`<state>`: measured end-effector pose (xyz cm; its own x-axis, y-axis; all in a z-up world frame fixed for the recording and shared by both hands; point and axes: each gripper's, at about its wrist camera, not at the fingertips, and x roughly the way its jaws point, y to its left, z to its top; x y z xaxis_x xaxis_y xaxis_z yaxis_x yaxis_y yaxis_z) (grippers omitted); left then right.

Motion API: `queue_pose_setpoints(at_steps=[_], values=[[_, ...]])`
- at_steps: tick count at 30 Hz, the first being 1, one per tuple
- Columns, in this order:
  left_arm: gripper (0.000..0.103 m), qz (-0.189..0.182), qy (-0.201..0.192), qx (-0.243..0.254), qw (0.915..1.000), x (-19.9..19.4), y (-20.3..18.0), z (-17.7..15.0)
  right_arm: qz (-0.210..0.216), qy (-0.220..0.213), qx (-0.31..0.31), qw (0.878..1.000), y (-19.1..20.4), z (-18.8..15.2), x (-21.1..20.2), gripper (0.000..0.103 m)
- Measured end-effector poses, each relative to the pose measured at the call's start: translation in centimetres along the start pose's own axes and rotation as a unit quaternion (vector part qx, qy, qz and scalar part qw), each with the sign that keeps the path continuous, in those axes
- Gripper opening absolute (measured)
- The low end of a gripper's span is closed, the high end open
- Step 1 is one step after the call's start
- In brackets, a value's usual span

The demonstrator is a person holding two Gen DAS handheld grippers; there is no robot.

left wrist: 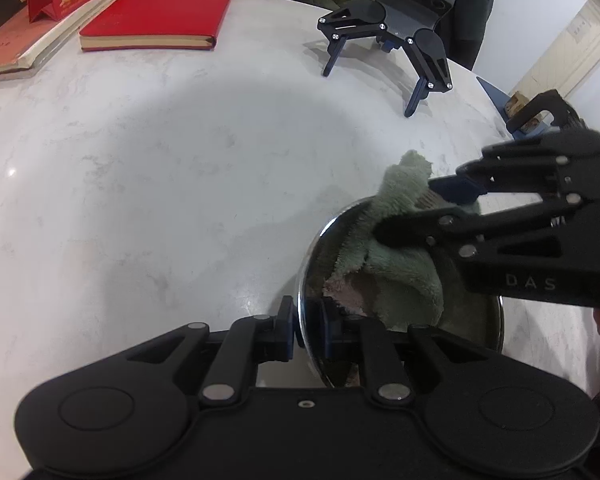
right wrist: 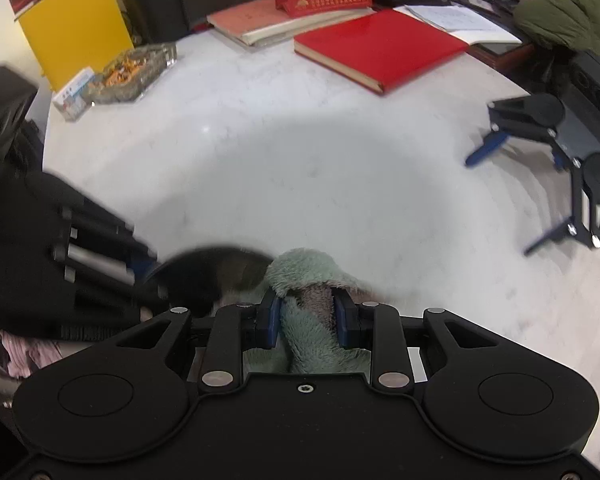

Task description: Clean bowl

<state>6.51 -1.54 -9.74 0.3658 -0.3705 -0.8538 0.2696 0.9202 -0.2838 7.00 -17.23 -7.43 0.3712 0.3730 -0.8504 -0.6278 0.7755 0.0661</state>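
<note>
Lower frame: the left tool (left wrist: 307,332) is matte black plastic, with two round embossed discs, silver pivot pins, a central screw and blue fingertip pads. The right tool (right wrist: 307,316) matches; its side reads "DAS".

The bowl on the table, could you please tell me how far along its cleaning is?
Done: the left gripper is shut on the rim of the metal bowl, and the right gripper is shut on the green cloth.
In hand: the cloth is inside the bowl, mid-wipe.
Left: finishing the wipe, lifting the cloth out and letting go of the bowl. Whether the inside is clean cannot be seen.
</note>
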Motion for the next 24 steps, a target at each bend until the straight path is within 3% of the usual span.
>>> queue_pose_setpoints(at_steps=[6, 10, 13, 15, 19, 24], values=[[0.013, -0.005, -0.006, -0.004, 1.0000, 0.1, -0.1, 0.0, 0.007, 0.036, 0.049, 0.998, -0.6, -4.5, -1.9, 0.026], [0.013, -0.003, -0.005, 0.005, 1.0000, 0.1, -0.2, -0.1, -0.019, 0.018, 0.003, 1.000, 0.3, -1.7, -0.9, 0.026], [0.013, 0.000, -0.007, 0.004, 1.0000, 0.0, -0.2, -0.3, -0.006, 0.004, 0.004, 1.000, 0.4, 0.2, -0.2, 0.026], [0.014, -0.001, -0.012, -0.003, 0.9999, 0.0, -0.2, -0.5, -0.008, 0.004, 0.010, 1.000, 0.4, -0.3, -0.5, 0.026], [0.015, -0.005, -0.022, -0.020, 0.9995, 0.0, 0.0, -0.9, -0.006, 0.035, 0.087, 0.996, 0.1, -4.5, -1.6, 0.026], [0.016, -0.013, -0.020, -0.018, 0.9996, 0.0, -0.1, -0.6, 0.019, 0.025, 0.193, 0.981, 0.1, -7.9, -3.0, 0.027]])
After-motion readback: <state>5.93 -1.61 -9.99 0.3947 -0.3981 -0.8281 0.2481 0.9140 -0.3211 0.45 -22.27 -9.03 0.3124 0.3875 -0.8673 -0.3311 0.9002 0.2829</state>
